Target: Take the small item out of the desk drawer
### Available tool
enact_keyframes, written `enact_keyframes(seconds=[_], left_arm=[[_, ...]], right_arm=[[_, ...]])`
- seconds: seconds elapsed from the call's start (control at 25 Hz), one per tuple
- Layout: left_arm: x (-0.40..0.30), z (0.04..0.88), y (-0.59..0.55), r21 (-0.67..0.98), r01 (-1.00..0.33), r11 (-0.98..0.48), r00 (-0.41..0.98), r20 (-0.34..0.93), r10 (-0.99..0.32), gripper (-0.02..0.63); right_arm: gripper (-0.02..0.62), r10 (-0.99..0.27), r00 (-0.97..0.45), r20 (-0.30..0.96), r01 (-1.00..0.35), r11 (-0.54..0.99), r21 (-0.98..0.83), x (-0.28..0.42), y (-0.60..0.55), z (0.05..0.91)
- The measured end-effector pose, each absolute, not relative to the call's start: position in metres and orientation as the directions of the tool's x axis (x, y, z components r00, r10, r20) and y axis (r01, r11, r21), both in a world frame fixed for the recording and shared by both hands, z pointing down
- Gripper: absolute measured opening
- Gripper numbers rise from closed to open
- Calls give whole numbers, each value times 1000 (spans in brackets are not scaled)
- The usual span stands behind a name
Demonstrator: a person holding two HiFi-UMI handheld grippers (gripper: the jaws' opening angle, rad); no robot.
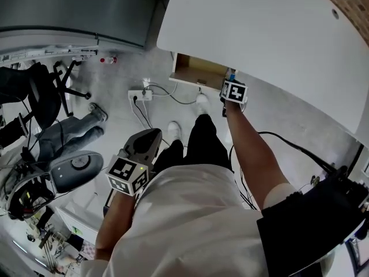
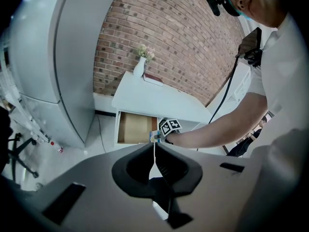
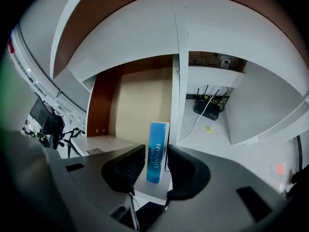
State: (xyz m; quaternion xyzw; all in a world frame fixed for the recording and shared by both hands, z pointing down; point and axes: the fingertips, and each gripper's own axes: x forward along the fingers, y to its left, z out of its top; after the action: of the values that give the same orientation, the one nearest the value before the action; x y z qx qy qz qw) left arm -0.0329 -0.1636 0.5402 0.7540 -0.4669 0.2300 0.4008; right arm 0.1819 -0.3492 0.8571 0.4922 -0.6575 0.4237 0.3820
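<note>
Closest to the body, at the lower left of the head view, the left gripper (image 2: 155,146) has its jaws clenched together on nothing. Further out, at the centre of its own view, the right gripper (image 3: 155,150) is grasping a small blue box (image 3: 158,139), one jaw against each side. White letters running down the box's face read "HYNAUT"; smaller print under them is too fine to read. The box stands upright at the front right corner of the open drawer (image 3: 145,105), beside its white side wall, and the drawer's pale brown floor shows behind it. The drawer hangs under a white desk (image 1: 259,33) across the upper right of the head view. Beyond, a black router (image 3: 208,105) sits on the floor under the desk, and a white vase (image 2: 139,67) stands on the desk's far end before a brick wall (image 2: 169,37).
</note>
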Motion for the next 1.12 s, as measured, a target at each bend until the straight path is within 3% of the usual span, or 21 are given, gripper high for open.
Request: enact_keyframes(seconds=[0.08, 0.32, 1.12], left_arm=[[-36, 545, -173, 390, -891, -232, 452, 726, -518, 25], [-10, 562, -191, 376, -904, -205, 426, 738, -523, 25], [-86, 514, -135, 398, -868, -295, 493, 627, -603, 25]], right_arm=[[141, -313, -216, 925, -972, 154, -176, 180, -357, 865], [112, -302, -211, 930, -974, 143, -175, 205, -372, 886], [109, -393, -227, 891, -969, 178, -169, 151, -343, 776]])
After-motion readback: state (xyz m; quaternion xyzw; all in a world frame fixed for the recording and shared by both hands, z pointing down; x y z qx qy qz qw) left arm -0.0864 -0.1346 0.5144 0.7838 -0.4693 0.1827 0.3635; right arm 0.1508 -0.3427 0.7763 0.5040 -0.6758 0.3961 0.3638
